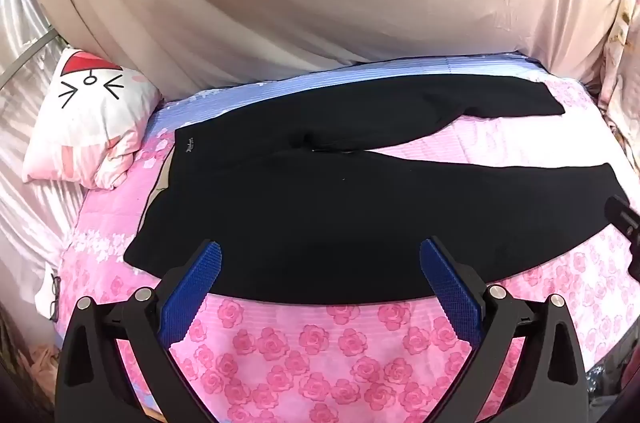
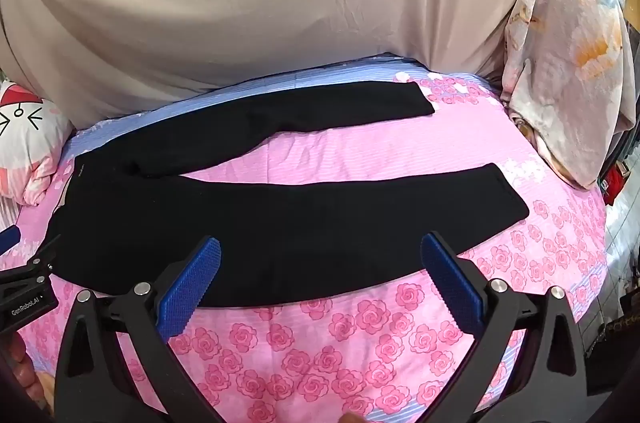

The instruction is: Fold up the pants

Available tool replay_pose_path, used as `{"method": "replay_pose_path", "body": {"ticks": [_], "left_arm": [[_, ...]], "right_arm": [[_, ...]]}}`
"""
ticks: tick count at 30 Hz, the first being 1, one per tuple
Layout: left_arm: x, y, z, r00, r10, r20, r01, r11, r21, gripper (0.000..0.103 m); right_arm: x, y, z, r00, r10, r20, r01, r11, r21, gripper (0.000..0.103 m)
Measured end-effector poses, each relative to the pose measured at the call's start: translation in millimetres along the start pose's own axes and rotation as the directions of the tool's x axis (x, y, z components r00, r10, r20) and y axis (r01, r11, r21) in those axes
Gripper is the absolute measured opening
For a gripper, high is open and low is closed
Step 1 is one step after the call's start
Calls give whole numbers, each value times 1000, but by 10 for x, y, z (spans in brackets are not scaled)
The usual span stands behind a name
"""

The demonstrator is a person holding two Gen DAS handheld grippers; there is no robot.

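Black pants lay flat and unfolded just ahead of my left gripper and right gripper, both wide and empty; I judged all folding remained.

- The small pale logo at the waistband of the black pants is too small to read.
- The right tool is cut off by the left wrist view's edge.
- The cat-face pillow is cropped in the right wrist view.
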State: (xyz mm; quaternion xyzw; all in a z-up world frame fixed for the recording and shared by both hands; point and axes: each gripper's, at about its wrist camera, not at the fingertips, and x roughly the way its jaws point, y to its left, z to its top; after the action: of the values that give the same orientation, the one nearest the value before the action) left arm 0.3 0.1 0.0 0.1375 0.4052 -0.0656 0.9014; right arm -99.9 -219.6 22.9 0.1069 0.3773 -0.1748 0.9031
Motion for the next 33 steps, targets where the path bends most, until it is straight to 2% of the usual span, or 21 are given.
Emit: {"method": "replay_pose_path", "body": {"ticks": [4, 6, 9, 14, 33], "left_arm": [[-3, -34, 5, 1000, 6, -9, -7, 1000, -29, 98], [-25, -107, 16, 1000, -2, -7, 2, 1000, -14, 98], [-2, 25, -9, 999, -49, -12, 48, 998, -43, 98], [-2, 93, 16, 998, -67, -14, 66, 996, -68, 98], [82, 147, 99, 997, -67, -46, 62, 993, -101, 98]], "right_arm": [[14, 32, 34, 1000, -5, -8, 5, 1000, -11, 98], [21, 71, 3, 1000, -7, 3, 7, 1000, -14, 98], [-24, 112, -5, 1000, -15, 17, 15, 1000, -18, 98], [22, 125, 52, 1000, -7, -6, 7, 1000, -11, 98], [55, 134, 81, 1000, -9, -4, 9, 1000, -4, 98]]}}
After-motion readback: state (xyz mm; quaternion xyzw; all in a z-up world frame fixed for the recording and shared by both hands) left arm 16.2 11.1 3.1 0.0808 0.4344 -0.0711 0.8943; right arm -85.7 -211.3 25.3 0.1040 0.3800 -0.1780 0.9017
